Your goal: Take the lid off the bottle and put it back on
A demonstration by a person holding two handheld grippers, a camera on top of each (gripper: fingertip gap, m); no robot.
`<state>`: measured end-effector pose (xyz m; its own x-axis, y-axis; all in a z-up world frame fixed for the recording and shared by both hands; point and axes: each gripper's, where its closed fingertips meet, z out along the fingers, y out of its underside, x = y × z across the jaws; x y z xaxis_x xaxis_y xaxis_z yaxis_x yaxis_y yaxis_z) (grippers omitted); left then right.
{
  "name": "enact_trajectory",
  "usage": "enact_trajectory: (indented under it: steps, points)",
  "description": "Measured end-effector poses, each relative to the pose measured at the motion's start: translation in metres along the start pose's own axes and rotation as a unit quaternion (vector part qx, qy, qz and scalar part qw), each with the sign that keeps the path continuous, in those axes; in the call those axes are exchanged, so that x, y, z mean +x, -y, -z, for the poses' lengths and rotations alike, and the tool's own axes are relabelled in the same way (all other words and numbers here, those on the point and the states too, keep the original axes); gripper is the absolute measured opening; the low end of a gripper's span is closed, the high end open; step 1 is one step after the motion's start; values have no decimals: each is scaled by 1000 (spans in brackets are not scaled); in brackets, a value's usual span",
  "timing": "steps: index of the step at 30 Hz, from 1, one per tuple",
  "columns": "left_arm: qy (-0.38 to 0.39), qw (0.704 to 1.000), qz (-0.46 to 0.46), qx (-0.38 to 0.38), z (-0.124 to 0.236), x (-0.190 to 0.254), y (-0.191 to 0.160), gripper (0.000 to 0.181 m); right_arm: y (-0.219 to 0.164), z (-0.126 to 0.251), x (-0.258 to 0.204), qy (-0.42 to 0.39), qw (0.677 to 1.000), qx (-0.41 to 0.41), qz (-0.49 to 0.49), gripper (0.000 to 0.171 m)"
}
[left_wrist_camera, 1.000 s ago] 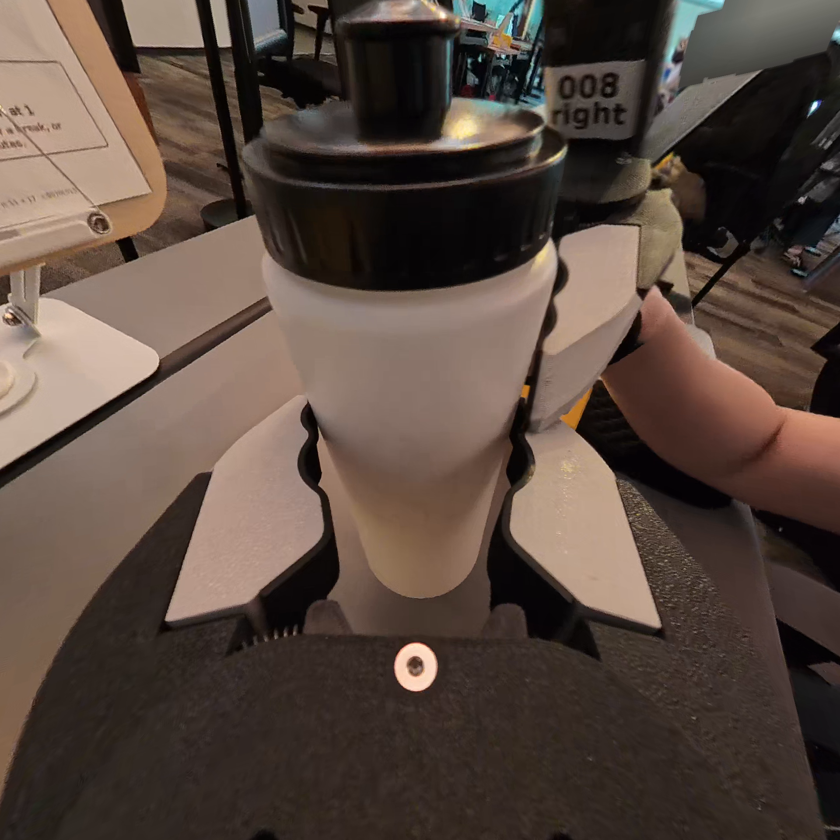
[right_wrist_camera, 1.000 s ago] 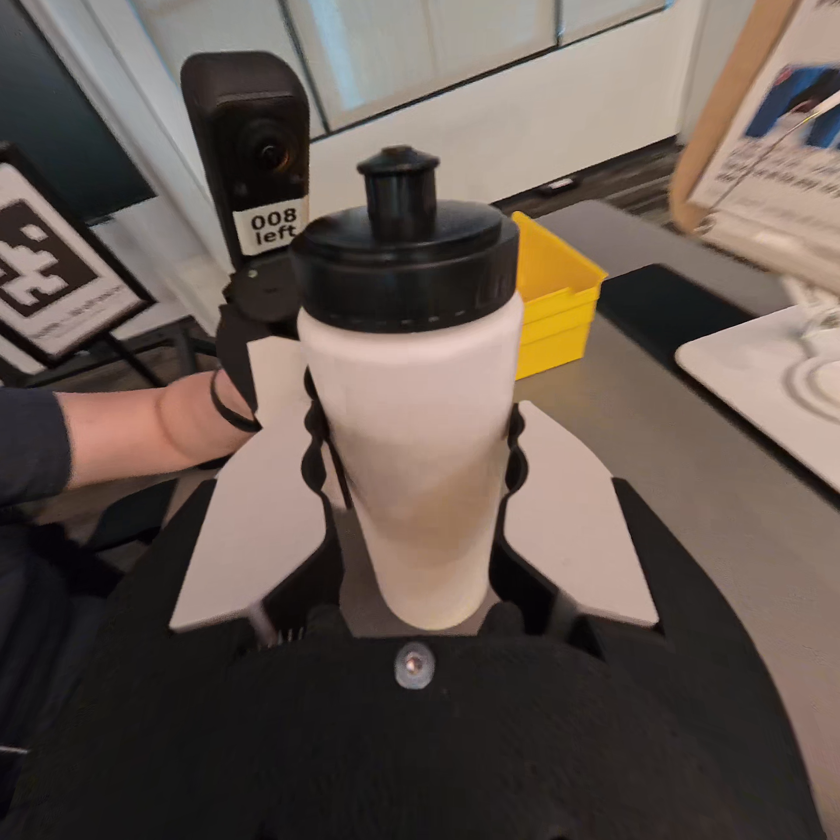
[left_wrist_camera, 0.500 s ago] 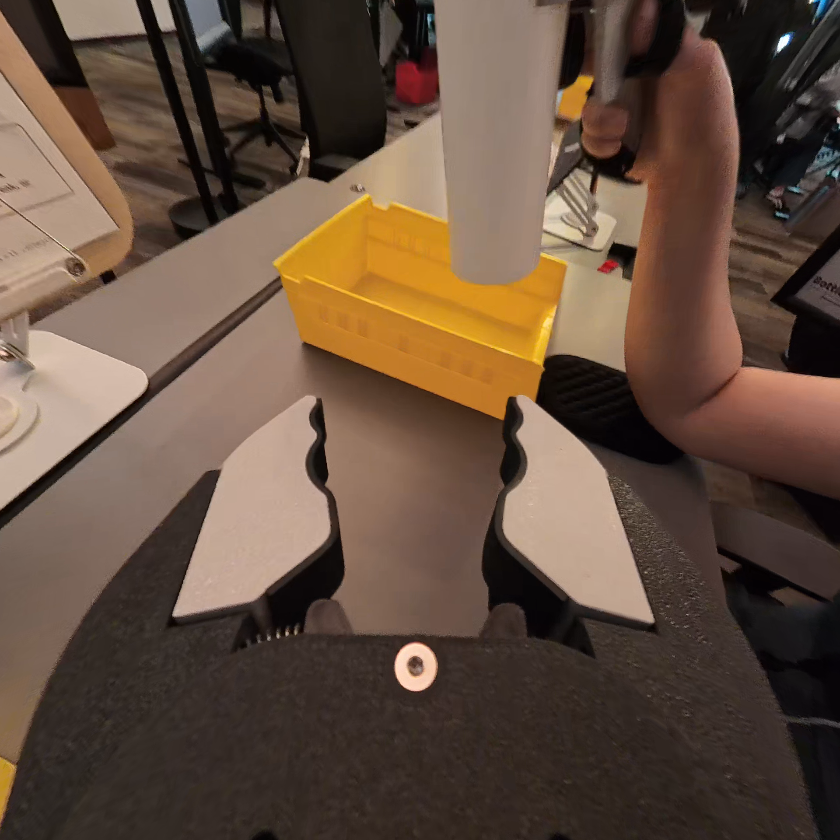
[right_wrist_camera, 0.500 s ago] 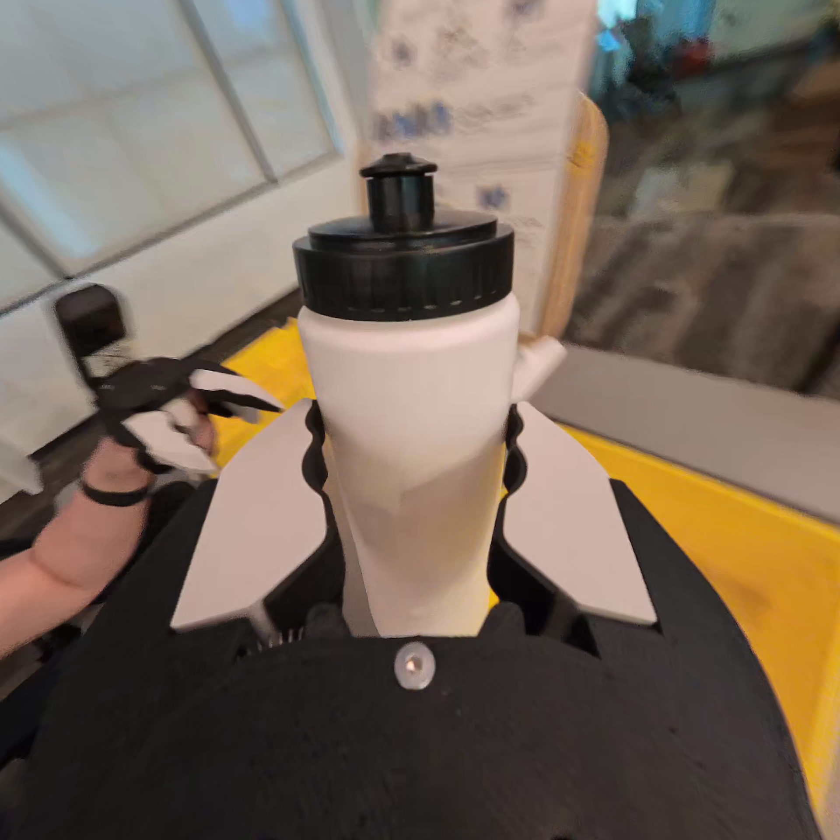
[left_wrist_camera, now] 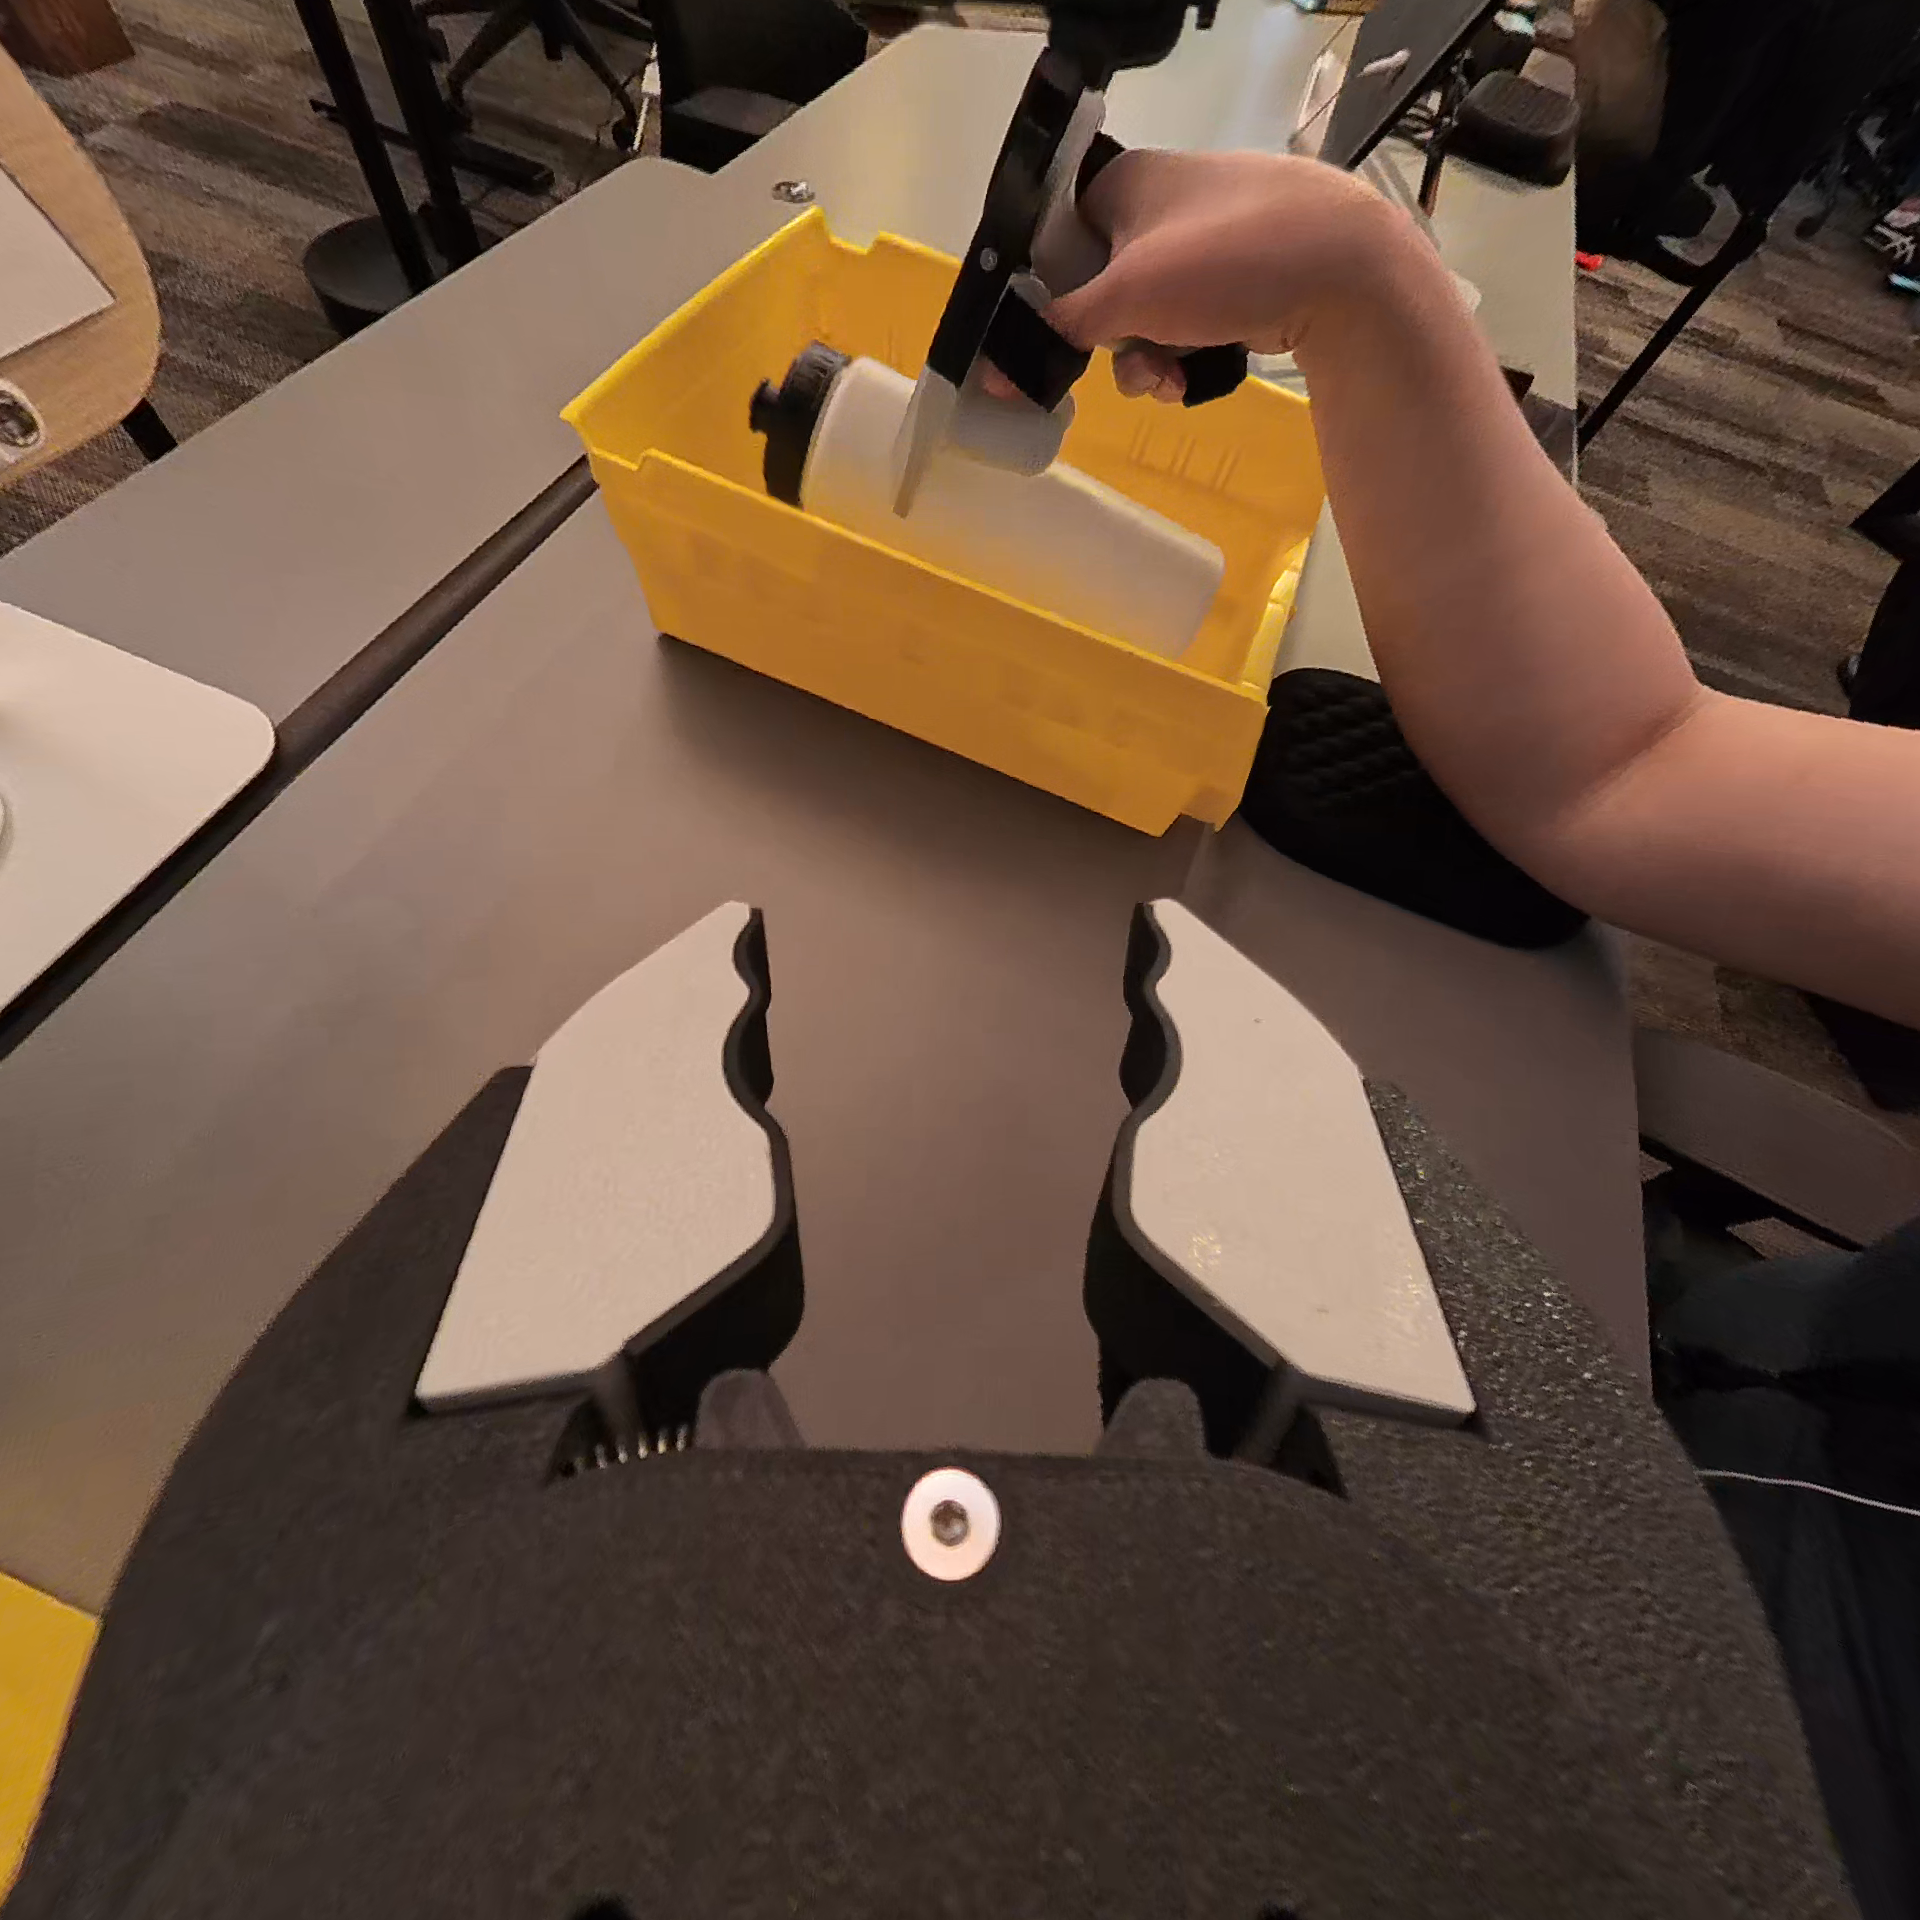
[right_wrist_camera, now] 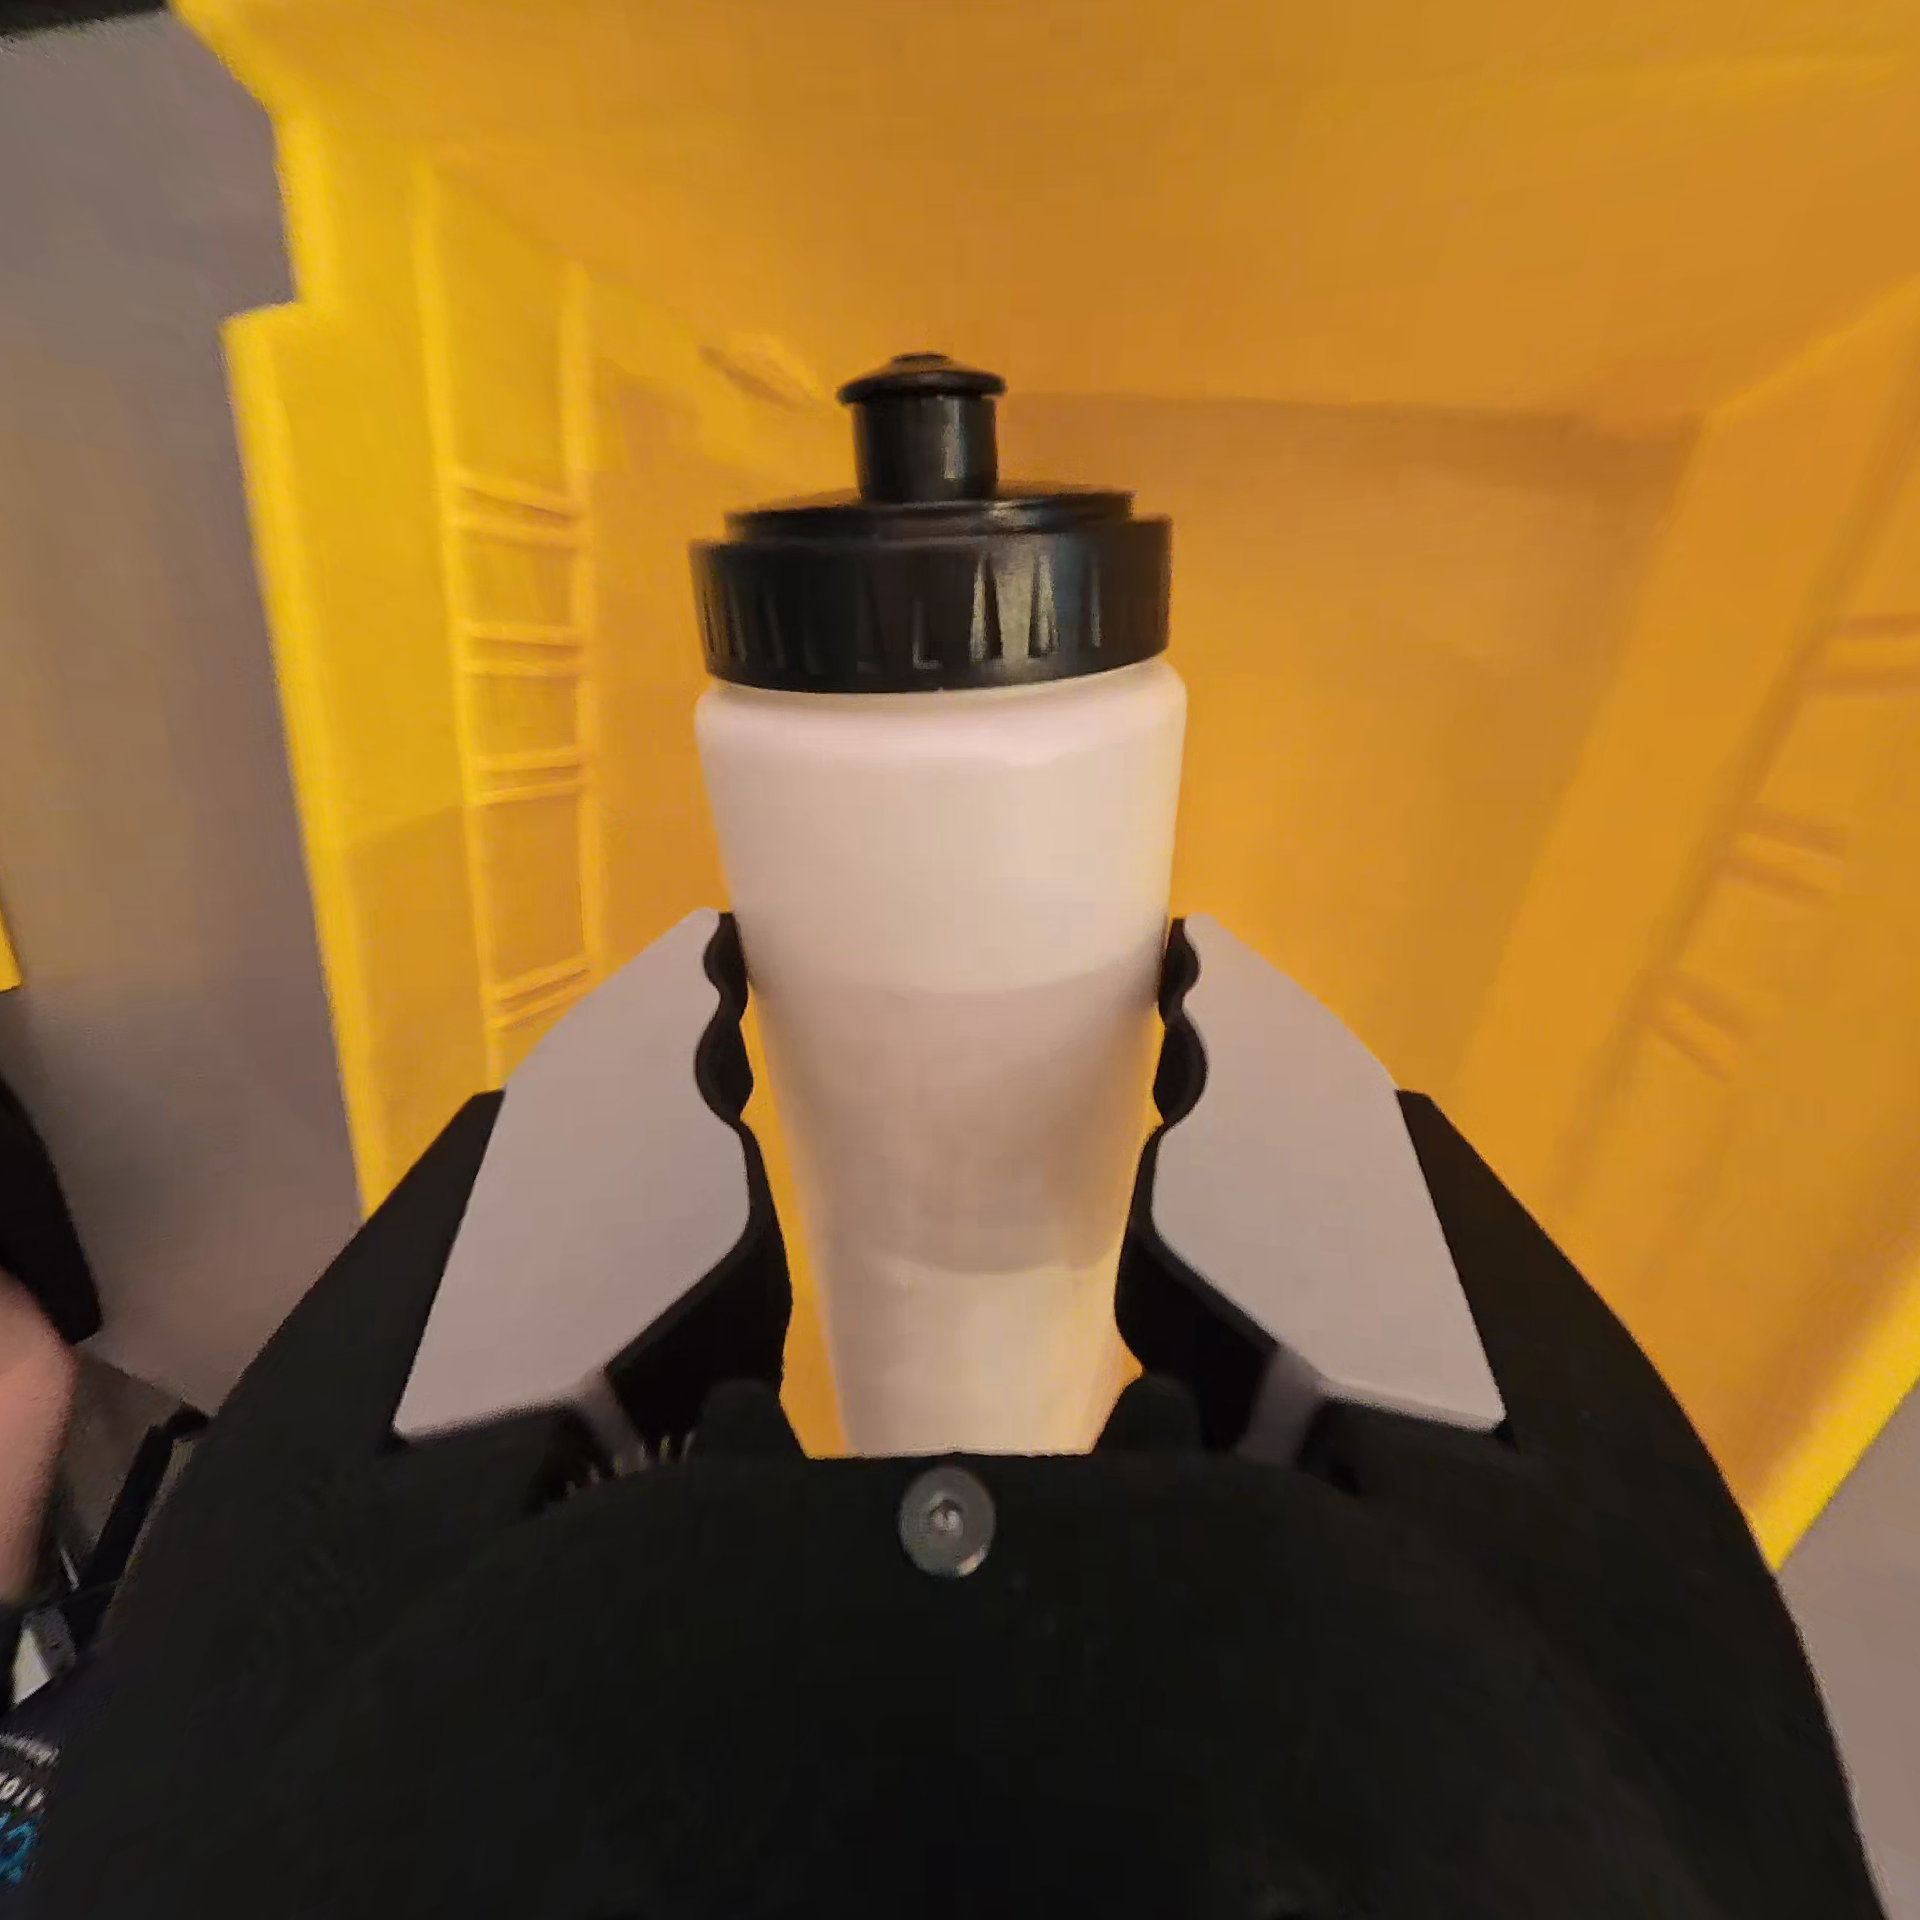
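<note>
Bottle (right_wrist_camera: 940,935) between right claw (right_wrist_camera: 948,997) fingers

Bottle (left_wrist_camera: 997,520), upright a second ago between both grippers, now lies tilted inside the yellow bin (left_wrist_camera: 935,665) (far right), carried by the right gripper (right_wrist_camera: 951,1039); left gripper (left_wrist_camera: 945,1039) released it, jaws apart.

An open office or lab workspace.

Long grey table (left_wrist_camera: 436,436) runs back in a row, wheeled office chairs (left_wrist_camera: 727,62) stand on the patterned carpet (left_wrist_camera: 1714,499), black stand legs (left_wrist_camera: 353,135) rise nearby, and a yellow plastic bin (left_wrist_camera: 935,665) sits on the table.
</note>
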<state>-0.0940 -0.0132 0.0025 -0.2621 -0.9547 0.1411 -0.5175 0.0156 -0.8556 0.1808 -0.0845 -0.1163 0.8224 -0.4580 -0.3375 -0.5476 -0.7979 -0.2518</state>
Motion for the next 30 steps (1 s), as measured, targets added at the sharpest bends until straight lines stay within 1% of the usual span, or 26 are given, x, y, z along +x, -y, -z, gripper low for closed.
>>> enact_trajectory:
  steps: [2, 5, 7, 10, 12, 13, 15, 17, 18, 19, 20, 21, 23, 27, 30]
  points:
    - [18, 1000, 7, -8, 1, -8, -4, 65, -3, -7, 7, -21, 1000, -14, -4, 78]
    - [67, 997, 29, -19, 5, -30, -10, 65, -6, -15, 16, -41, 999, -33, -5, 78]
    - [99, 994, 40, -24, 10, -45, -14, 65, -3, -14, 17, -45, 999, -27, -1, 76]
    - [133, 989, 52, -20, 26, -64, -14, 66, 10, 5, 15, -57, 998, 20, 17, 77]
    - [202, 978, 49, -31, 51, -88, -17, 68, 20, 34, 16, -79, 993, 74, 38, 79]
    - [257, 964, 44, -42, 71, -105, -20, 69, 25, 51, 17, -89, 989, 108, 41, 78]
    - [376, 923, 45, -76, 122, -141, -34, 68, 28, 83, 27, -105, 981, 164, 27, 74]
    - [477, 870, 64, -108, 178, -169, -54, 64, 20, 102, 47, -123, 975, 182, 5, 71]
    - [509, 847, 83, -130, 201, -179, -69, 59, 13, 105, 58, -129, 976, 176, -10, 69]
    - [527, 829, 109, -154, 219, -186, -86, 55, 5, 105, 70, -132, 977, 164, -26, 67]
    - [536, 814, 139, -176, 234, -192, -103, 55, -3, 102, 82, -136, 979, 147, -43, 64]
    - [540, 802, 168, -192, 245, -196, -118, 55, -12, 99, 94, -143, 980, 127, -61, 59]
    - [547, 785, 207, -204, 263, -206, -141, 56, -26, 89, 107, -141, 983, 90, -79, 57]
    - [555, 762, 259, -211, 284, -219, -173, 58, -32, 72, 111, -114, 989, 56, -81, 49]
    - [543, 756, 293, -221, 285, -225, -195, 60, -34, 61, 112, -121, 989, 28, -76, 47]
